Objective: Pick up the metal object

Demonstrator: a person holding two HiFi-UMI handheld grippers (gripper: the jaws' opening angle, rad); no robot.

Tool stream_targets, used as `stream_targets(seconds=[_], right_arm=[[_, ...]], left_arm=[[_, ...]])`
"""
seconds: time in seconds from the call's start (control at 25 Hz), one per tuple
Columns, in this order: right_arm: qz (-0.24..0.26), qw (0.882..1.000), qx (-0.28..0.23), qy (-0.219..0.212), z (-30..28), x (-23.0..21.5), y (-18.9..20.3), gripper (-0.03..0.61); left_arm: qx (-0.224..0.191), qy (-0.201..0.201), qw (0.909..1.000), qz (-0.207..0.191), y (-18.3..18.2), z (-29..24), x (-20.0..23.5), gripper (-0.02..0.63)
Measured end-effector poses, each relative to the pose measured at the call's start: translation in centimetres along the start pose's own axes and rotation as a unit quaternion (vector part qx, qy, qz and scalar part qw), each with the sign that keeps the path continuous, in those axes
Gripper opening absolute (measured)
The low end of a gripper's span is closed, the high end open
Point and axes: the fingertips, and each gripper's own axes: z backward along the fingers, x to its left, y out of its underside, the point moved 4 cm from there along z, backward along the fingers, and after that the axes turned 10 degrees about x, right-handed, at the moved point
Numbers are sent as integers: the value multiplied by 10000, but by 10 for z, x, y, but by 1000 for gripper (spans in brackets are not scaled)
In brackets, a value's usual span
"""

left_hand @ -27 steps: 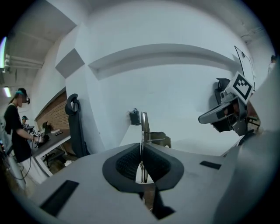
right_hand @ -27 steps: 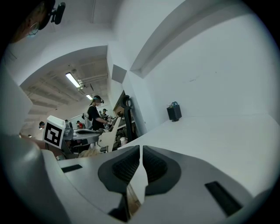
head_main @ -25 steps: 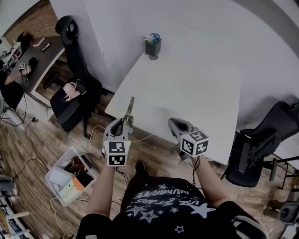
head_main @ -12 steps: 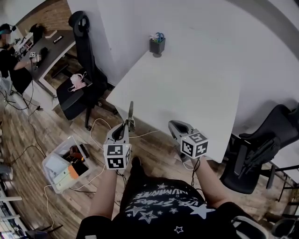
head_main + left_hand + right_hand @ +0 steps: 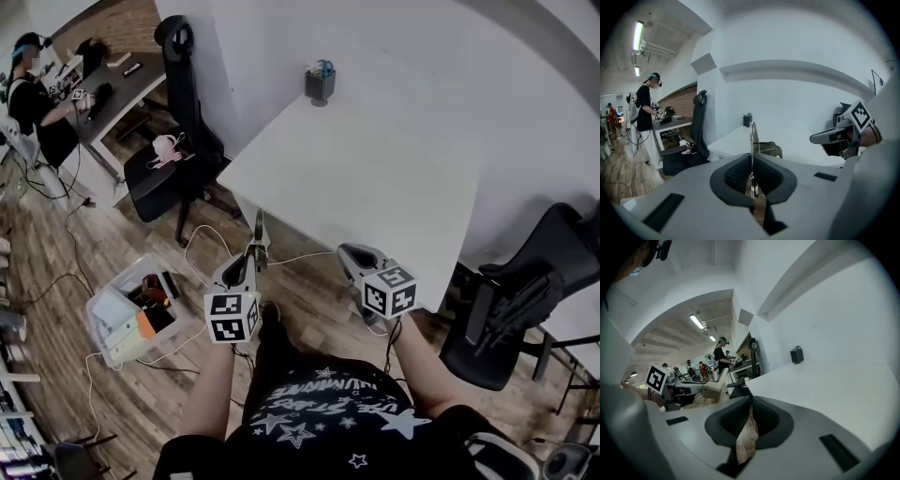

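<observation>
The metal object point(image 5: 258, 231) is a thin flat strip that stands up edge-on from my left gripper point(image 5: 251, 255), which is shut on its lower end. In the left gripper view the metal object point(image 5: 751, 136) rises straight between the dark pads of the left gripper point(image 5: 751, 161), with a bracket-like part jutting to its right. It hangs over the wooden floor, just off the near edge of the white table point(image 5: 375, 178). My right gripper point(image 5: 349, 251) is beside it at the same height; in its own view the right gripper point(image 5: 751, 403) is shut with nothing held.
A dark pen holder point(image 5: 320, 82) stands at the table's far corner. Black office chairs stand to the left point(image 5: 183, 112) and to the right point(image 5: 525, 281). A plastic box point(image 5: 127, 314) and cables lie on the floor at left. A person point(image 5: 37, 94) is at a far desk.
Both grippers have drawn back from the table's near edge. The metal object, earlier over the edge, now hangs over the floor, still held by the left gripper.
</observation>
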Motion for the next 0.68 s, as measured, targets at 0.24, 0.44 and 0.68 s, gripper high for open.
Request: stream_targets(seconds=[0.24,0.44,0.68], right_arm=[[41,9999,40,-106,21,15,22,54],[87,9997,96,-203,34,25,41,54],[111,9994,152,-288,49,29,63,54]], left_arm=[[5,-92,9998,165,24,30,-15,26],[7,-195,9995,250,43,48,-25,26],[41,-249,9989,389,64,61,-43,26]])
